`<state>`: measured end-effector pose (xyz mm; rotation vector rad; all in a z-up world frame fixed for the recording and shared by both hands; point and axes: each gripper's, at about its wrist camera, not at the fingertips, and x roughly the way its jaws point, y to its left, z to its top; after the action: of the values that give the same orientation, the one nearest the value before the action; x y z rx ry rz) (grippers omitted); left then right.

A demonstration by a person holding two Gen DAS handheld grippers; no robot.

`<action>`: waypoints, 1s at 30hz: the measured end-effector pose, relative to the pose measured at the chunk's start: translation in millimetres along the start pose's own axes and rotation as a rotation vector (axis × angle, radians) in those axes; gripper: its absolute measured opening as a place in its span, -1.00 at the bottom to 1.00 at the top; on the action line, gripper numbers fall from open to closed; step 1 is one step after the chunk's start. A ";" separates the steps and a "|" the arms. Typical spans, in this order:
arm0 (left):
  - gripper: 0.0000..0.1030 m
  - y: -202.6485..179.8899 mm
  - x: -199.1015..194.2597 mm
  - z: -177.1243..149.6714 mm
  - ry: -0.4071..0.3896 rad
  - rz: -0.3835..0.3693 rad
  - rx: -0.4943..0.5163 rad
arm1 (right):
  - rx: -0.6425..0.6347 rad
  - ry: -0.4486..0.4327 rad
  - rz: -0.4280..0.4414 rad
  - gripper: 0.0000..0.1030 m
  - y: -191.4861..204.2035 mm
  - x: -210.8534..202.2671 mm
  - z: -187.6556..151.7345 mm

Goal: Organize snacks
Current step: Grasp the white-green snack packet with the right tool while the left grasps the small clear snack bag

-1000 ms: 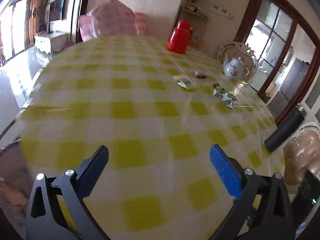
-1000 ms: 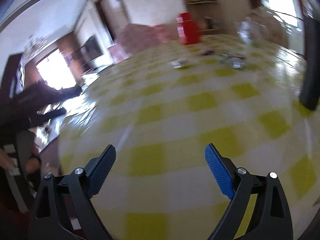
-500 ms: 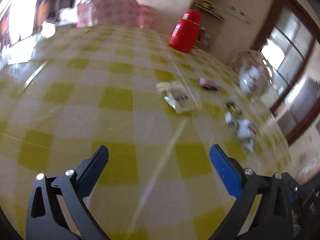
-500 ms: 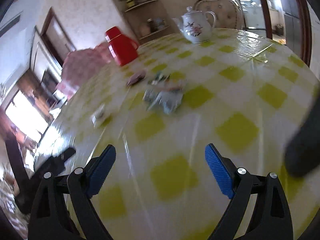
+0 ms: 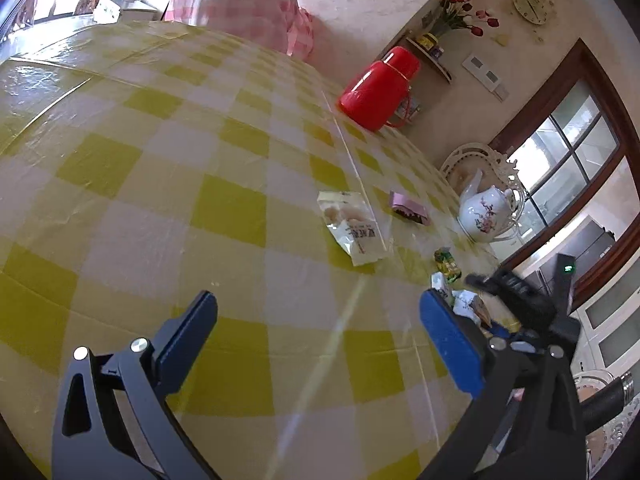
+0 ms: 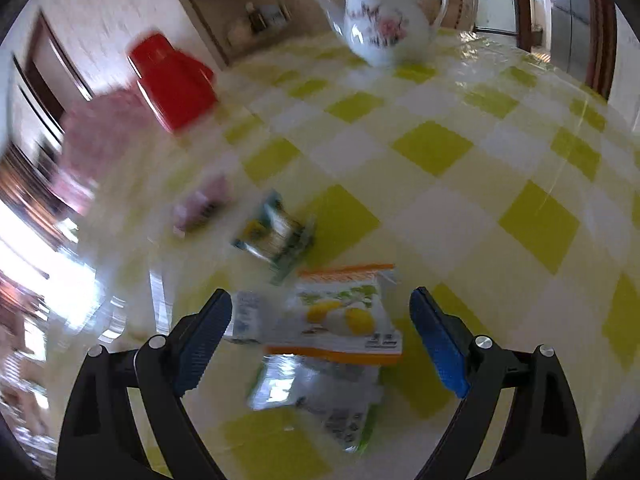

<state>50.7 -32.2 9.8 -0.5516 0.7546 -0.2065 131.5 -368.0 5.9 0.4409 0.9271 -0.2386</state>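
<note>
Several small snack packets lie loose on my round table [image 5: 224, 208], which wears a yellow-and-white checked cloth under clear plastic. My left gripper [image 5: 320, 320] hangs over bare cloth, jaws spread wide and holding nothing. Ahead of it lies a white snack packet [image 5: 354, 228], with a pink packet [image 5: 409, 208] just beyond. My right gripper [image 6: 320, 320] hovers above a cluster of packets, its jaws closing slightly yet wide apart, pads pressing on nothing. Between them rests an orange-edged packet with a lemon picture [image 6: 346, 314], partly overlapping a clear, green-edged one [image 6: 320, 396]. Two vessels stand at the far edge: a red thermos flask [image 5: 378, 92], lid on, and a white flowered teapot [image 5: 486, 214], lidded. I cannot tell their contents.
</note>
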 end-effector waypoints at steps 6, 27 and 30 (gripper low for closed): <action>0.96 -5.1 -1.0 -1.5 0.005 0.032 0.030 | -0.054 -0.013 0.122 -0.73 -12.4 -27.3 -44.8; 0.96 -0.6 -16.1 0.7 -0.003 -0.061 0.028 | -0.673 -0.014 0.214 0.79 53.1 -77.5 -140.6; 0.96 3.6 -13.1 4.1 0.003 -0.054 0.010 | -0.836 0.033 0.206 0.78 59.3 -63.5 -137.5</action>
<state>44.1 -22.8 18.1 -0.5626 0.7421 -0.2614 18.6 -251.0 1.6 -0.2362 0.9205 0.3460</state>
